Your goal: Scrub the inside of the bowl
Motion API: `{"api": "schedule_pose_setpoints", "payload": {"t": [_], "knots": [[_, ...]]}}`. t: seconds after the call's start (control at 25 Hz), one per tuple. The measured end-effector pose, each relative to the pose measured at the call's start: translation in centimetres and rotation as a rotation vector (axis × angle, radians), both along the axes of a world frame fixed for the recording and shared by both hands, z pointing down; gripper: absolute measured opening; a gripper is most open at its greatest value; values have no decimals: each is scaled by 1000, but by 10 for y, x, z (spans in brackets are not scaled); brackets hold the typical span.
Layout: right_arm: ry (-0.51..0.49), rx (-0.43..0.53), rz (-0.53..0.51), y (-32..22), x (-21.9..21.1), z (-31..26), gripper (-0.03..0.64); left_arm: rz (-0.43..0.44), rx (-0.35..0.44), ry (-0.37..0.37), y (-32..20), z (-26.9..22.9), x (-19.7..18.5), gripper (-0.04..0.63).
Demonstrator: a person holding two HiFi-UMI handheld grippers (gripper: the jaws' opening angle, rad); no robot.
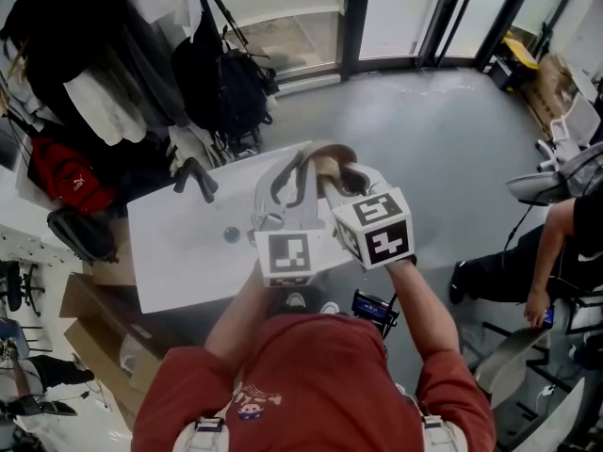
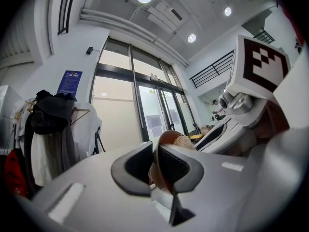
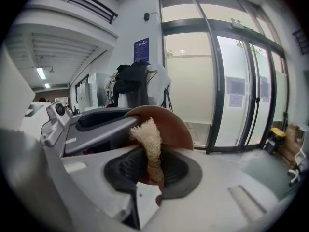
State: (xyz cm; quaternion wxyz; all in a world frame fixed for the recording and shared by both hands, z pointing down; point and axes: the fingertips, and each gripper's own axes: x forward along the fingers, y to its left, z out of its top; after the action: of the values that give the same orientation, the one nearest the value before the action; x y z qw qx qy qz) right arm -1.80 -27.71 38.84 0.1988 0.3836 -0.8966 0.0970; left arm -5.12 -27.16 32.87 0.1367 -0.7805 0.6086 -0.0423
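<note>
Two claws are meeting in mid-air above the far right part of the white surface (image 1: 179,252), and I'm watching both from the head view with their marker cubes facing up at me. The left claw (image 2: 155,166) is clenched on the brown bowl (image 3: 171,124). In the left gripper view the bowl's thin wall is standing on edge between the two dark pads, pinched from both sides, with the rim rising just above them. The bowl is hanging clear of the surface, tipped up so its hollow is facing the right claw (image 3: 152,166).

That right claw is grasping a pale loofah scrubber (image 3: 147,134). I'm seeing the pads closed on its lower half while the frayed top is sticking up out of the jaws. The tip is sitting in front of the bowl's inner face and looks to be resting against it, though I can't call the contact for certain. From the left gripper view, the scrubber is peeking out just behind the bowl's rim, beside the right claw's long grey finger.

Down on the surface, a small round green thing (image 1: 232,234) is lying well apart from the action, towards the left. Beyond the surface, a rack of coats and bags (image 1: 104,73) is crowding the left side. Glass doors (image 1: 396,12) are running along the back, and a seated person (image 1: 556,252) is showing at the right edge.
</note>
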Motion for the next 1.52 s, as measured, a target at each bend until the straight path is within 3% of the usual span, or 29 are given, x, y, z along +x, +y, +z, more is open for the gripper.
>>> {"api": "schedule_pose_setpoints", "payload": {"t": [0.48,0.72,0.84,1.24,1.52], "knots": [[-360,-187,115,-8,10,-13,75,-17,28,4,3,-3,-5,37],[-687,-444,171,-10,16,-10,75,-23,45,8,3,-5,-6,37],[-783,-523,184,-10,16,-6,75,-21,46,7,3,-5,-5,37],[-729,-472,181,-9,19,-6,75,-16,42,13,4,-5,-3,37],[-457,-257,130,-8,20,-7,75,-15,32,6,5,-4,-5,37]]}}
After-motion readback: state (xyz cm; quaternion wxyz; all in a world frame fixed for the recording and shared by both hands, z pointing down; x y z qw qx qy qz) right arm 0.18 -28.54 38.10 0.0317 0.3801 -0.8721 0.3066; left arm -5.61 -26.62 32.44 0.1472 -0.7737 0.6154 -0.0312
